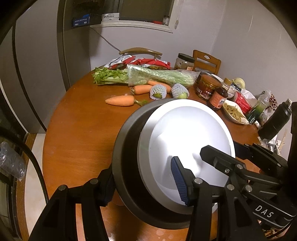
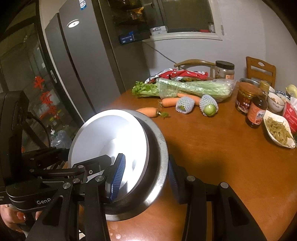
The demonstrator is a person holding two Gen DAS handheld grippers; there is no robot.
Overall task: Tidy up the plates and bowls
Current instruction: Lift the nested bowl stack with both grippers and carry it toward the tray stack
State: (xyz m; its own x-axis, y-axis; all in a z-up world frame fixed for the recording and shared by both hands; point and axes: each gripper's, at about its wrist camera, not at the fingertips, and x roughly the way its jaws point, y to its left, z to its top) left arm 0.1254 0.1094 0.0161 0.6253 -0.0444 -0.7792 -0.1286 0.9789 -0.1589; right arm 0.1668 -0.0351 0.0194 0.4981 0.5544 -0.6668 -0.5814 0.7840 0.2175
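Both jaws clenched on opposite rims of the nested stack point(image 1: 130, 157), white bowl point(image 1: 189, 140) inside, sharing its load above the table point(image 1: 83, 129).

Round wooden counter point(image 2: 222, 148) under dim artificial light. Pale grey wall point(image 2: 241, 50) behind. Two wooden chairs point(image 2: 259, 70) at far edge. Grey refrigerator point(image 2: 83, 64) at left. White-silled window point(image 2: 185, 16) above.

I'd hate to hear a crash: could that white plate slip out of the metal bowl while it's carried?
Possibly. The white plate looks glossy and sits loose in the metal bowl, tilted. Both tongs, left and right, clamp rim and plate together, which likely steadies it. It looks breakable.
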